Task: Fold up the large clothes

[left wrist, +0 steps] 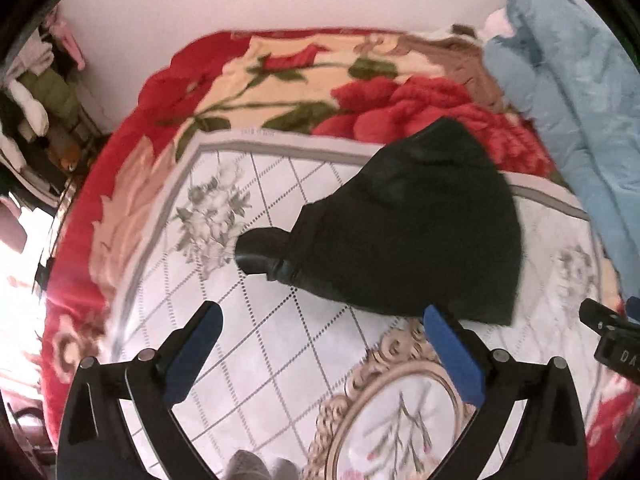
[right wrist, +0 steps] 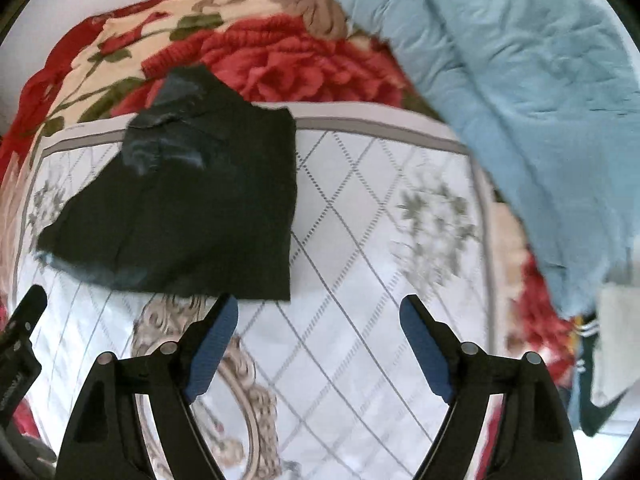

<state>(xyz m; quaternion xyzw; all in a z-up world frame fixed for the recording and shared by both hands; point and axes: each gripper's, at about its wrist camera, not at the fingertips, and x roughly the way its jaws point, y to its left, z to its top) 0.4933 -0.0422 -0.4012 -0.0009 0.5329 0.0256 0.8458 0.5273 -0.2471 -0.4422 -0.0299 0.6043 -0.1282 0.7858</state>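
A black garment (left wrist: pixel 408 236) lies folded into a compact shape on a white patterned sheet (left wrist: pixel 280 320), with a shiny cuff sticking out to its left. It also shows in the right wrist view (right wrist: pixel 188 216), at upper left. My left gripper (left wrist: pixel 323 322) is open and empty, just in front of the garment's near edge. My right gripper (right wrist: pixel 319 312) is open and empty, to the right of the garment's near right corner. The right gripper's black body shows at the right edge of the left wrist view (left wrist: pixel 612 332).
A red rose blanket (left wrist: pixel 360 92) covers the bed under the white sheet (right wrist: pixel 360 240). A light blue quilted coat (right wrist: pixel 520 100) is heaped at the far right and shows in the left wrist view (left wrist: pixel 568 92). More clothes (right wrist: pixel 600 360) lie at the right edge.
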